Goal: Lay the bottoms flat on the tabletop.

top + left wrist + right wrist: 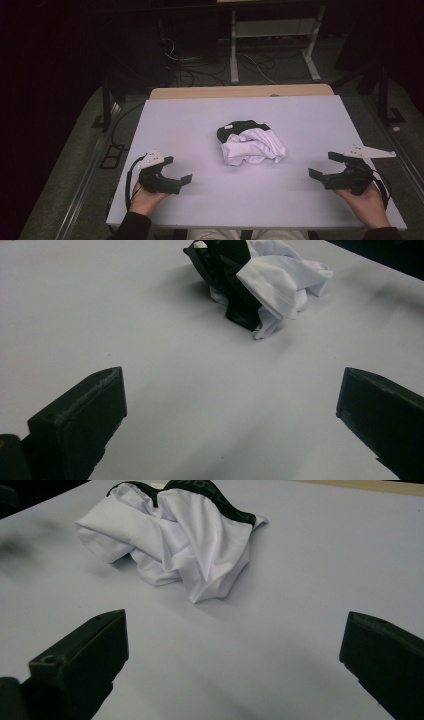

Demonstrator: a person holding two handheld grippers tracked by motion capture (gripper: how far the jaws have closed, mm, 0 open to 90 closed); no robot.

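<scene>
Crumpled white garment [252, 145] with a black band lies a little right of the centre of the high view, alone on the pale table [200, 125], and it touches nothing except the table surface. It is bunched into a loose heap, with the black part toward the upper left of the heap and the white folds toward the lower right; I judge that it is placed in the middle so that both tools can reach it from the two sides equally. In the left gripper view the garment [270, 280] is in the upper middle of the frame, with the black band [235, 285] facing this camera, and in the right gripper view the garment [175, 535] fills the upper left, mostly white. The left gripper [180, 170] rests at the lower left of the high view and the right gripper [327, 165] at the lower right, each held in a hand near the front edge of the table and well apart from the cloth. Both point inward toward the heap, which looks to me like a ready position before reaching. The jaws of each stand wide apart, with only bare table between them; neither one holds or touches anything.
</scene>
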